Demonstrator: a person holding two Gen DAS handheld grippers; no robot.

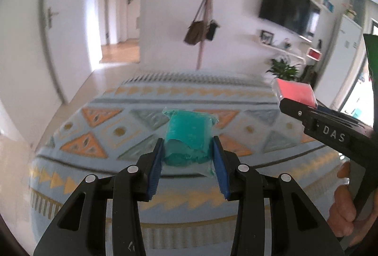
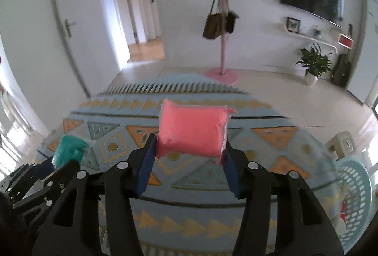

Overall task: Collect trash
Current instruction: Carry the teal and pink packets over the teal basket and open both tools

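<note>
Black linkage arms with round steel rivets fill the foreground of both wrist views, ending in blue ridged pads. Below lies a woven rug [image 2: 212, 185], pale blue with orange and yellow triangles and a dark fringe. A perforated aqua plastic basket [image 2: 354, 187] stands at its right edge, contents blurred, possibly trash. The right gripper [image 2: 189, 161] is partly closed, pads pressing a soft, pillow-shaped pink packet [image 2: 192, 129] in clear film, held above the rug. The left gripper [image 1: 187, 159], also partly closed, pinches a crinkled teal packet [image 1: 187, 135]. Both tools tilt downward; a hand [image 1: 342, 206] grips the right handle.
</note>
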